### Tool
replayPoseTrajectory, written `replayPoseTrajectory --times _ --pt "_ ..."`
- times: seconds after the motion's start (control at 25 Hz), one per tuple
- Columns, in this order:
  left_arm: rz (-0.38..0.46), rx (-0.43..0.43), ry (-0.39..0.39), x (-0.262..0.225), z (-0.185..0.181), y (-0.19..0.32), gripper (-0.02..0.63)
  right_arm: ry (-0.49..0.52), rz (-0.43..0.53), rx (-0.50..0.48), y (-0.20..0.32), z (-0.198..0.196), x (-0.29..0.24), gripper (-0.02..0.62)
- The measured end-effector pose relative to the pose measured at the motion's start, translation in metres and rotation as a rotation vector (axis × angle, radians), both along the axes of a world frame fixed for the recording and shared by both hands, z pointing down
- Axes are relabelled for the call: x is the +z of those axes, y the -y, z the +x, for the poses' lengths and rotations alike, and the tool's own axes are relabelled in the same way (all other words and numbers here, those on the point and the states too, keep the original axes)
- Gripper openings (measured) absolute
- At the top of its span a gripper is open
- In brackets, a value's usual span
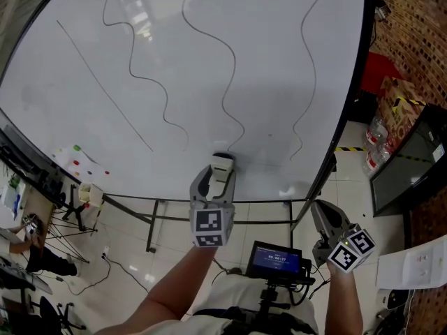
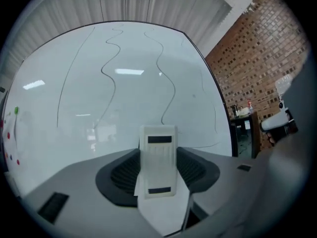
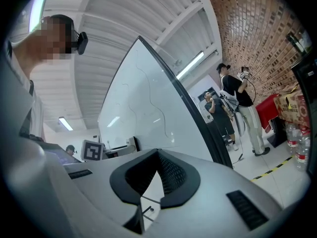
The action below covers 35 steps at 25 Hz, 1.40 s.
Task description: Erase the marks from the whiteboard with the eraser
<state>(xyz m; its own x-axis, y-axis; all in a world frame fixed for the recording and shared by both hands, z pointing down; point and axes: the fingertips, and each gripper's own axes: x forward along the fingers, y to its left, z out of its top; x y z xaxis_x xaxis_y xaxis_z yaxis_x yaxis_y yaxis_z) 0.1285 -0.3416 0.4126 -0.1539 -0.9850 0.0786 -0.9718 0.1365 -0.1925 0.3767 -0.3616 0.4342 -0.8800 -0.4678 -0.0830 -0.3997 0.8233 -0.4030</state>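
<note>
The whiteboard [image 1: 265,61] carries several long pen lines [image 1: 229,68], none visibly wiped, so the erasing seems barely begun. The left gripper [image 1: 218,176] clamps the eraser [image 1: 222,165] at the foot of one wavy line. The right gripper [image 1: 320,211] hangs below, jaws closed on nothing.

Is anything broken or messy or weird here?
Nothing looks odd. The whiteboard looks undamaged, and the thin wavy lines on it are just the marks to be wiped. The left gripper holds the eraser straight, by the bottom end of one line. The right gripper hangs low, shut and empty.
</note>
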Motion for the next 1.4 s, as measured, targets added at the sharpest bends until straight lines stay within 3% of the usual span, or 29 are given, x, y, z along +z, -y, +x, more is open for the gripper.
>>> replayPoseTrajectory --times 0.16,0.64,0.8,0.96,1.4 --pt "-0.023 0.027 -0.031 0.009 0.017 0.01 0.259 0.001 -0.009 0.004 0.0 0.007 0.004 0.008" --pt "-0.118 0.199 -0.031 0.038 0.067 0.031 0.259 -0.012 -0.022 -0.003 0.007 0.018 0.01 0.008" --pt "-0.064 0.124 0.024 0.025 0.051 0.019 0.259 -0.006 -0.02 -0.018 0.007 0.012 0.008 0.008" --pt "-0.043 0.032 0.029 0.017 0.027 0.012 0.259 -0.003 -0.022 -0.025 0.008 0.01 0.008 0.008" --pt "-0.104 0.143 0.041 0.036 0.071 0.034 0.259 -0.014 -0.03 -0.01 0.009 0.028 0.014 0.008"
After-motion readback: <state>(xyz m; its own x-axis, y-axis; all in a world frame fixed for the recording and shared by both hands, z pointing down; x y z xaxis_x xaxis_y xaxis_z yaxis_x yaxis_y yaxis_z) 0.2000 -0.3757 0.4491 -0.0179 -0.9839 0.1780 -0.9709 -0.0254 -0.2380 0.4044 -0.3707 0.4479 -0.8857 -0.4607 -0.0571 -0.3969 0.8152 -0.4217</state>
